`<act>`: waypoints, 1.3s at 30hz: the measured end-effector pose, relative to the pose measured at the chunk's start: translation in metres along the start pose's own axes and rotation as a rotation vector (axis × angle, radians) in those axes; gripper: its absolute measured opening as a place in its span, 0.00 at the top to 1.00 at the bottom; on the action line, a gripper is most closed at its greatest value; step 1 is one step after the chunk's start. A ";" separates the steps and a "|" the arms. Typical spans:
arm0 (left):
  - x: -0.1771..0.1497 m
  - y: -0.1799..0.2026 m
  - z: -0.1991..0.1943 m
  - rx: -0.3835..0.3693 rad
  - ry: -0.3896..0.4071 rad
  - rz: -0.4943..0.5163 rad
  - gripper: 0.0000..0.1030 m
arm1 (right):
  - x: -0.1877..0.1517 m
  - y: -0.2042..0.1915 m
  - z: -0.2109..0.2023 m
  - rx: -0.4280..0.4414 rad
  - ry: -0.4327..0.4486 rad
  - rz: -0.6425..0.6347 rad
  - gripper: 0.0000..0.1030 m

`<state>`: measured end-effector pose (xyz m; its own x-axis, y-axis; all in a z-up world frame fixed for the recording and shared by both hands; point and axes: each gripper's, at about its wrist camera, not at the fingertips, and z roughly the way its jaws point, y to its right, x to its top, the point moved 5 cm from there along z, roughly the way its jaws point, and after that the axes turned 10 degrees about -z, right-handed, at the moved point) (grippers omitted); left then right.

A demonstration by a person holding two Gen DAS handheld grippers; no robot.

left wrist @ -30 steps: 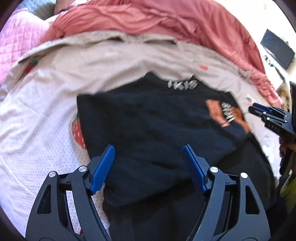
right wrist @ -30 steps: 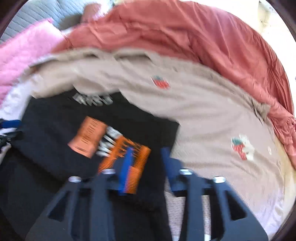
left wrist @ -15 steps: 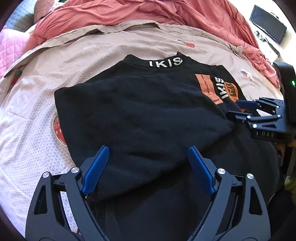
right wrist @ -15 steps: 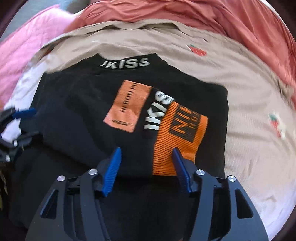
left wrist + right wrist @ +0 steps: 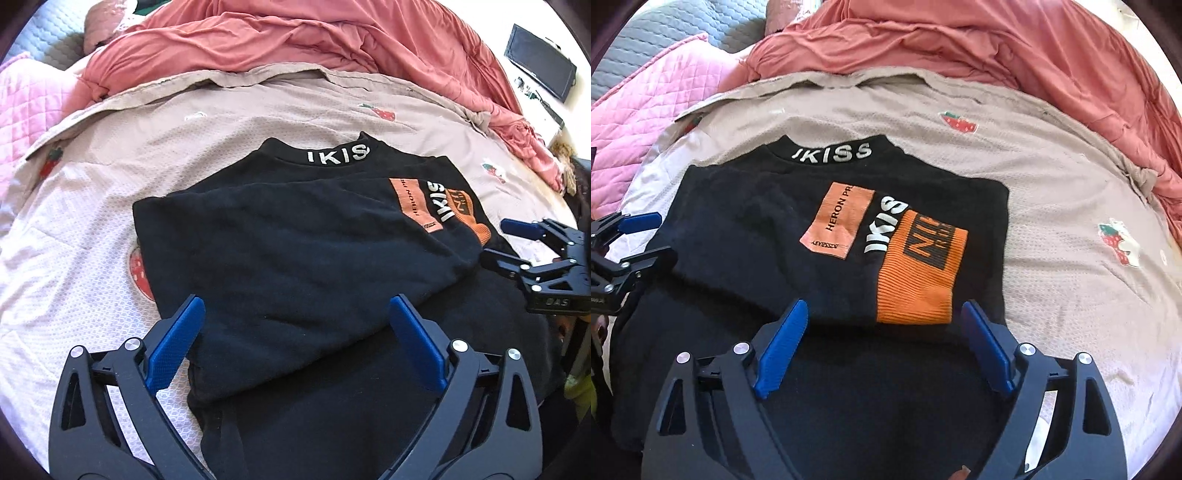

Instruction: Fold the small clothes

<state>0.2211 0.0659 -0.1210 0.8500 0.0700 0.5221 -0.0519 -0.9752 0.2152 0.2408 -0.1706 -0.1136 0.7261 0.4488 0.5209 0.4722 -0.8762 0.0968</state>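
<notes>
Beneath both wide-open, empty jaws just opening, folded black sweater on bedspread

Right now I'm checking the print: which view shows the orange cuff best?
The right wrist view: the orange cuff lies whole and close, just ahead of the fingers. The left wrist view shows only a foreshortened sliver of it at the sweater's far right edge.
</notes>
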 end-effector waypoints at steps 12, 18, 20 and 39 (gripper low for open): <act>0.006 0.000 -0.024 0.051 0.048 0.017 0.09 | 0.003 -0.001 -0.025 -0.017 0.078 0.030 0.07; 0.009 -0.001 -0.049 0.067 0.098 0.002 0.09 | 0.006 -0.003 -0.036 -0.017 0.093 0.042 0.07; 0.011 0.001 -0.061 0.068 0.129 -0.002 0.09 | 0.007 -0.004 -0.040 -0.007 0.098 0.049 0.07; -0.011 -0.030 -0.116 0.100 0.159 -0.191 0.09 | -0.001 0.003 -0.087 -0.006 0.159 0.063 0.07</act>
<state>0.1525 0.1183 -0.0376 0.7459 0.2791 0.6048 0.1602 -0.9565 0.2438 0.1980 -0.1893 -0.0398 0.6655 0.3602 0.6538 0.4250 -0.9029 0.0648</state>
